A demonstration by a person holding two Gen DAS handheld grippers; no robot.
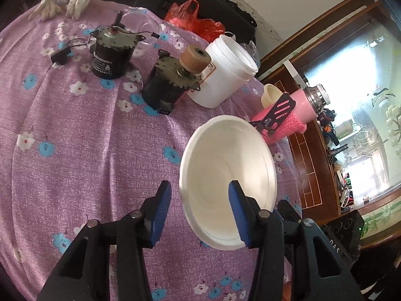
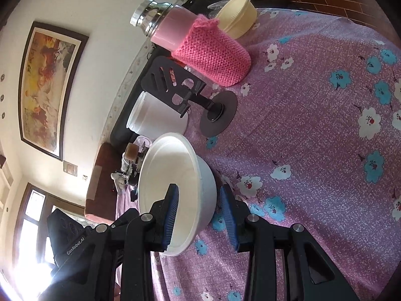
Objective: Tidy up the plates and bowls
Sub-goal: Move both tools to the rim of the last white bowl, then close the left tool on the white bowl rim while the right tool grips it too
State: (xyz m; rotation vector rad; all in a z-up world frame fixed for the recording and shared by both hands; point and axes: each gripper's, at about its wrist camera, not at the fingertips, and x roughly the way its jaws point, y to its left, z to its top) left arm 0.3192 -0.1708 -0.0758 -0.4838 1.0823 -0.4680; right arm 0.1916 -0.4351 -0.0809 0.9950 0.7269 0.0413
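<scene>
A white foam bowl sits on the purple flowered tablecloth; it also shows in the right wrist view. My left gripper is open, its right finger inside the bowl and its left finger outside the near rim. My right gripper is open and straddles the bowl's wall, left finger inside, right finger outside. A small cream bowl stands behind the pink bottle; it also shows in the right wrist view.
Two black motors, a white plastic tub, a pink bottle in a knit sleeve, a black phone stand, white gloves and a red bag stand on the table.
</scene>
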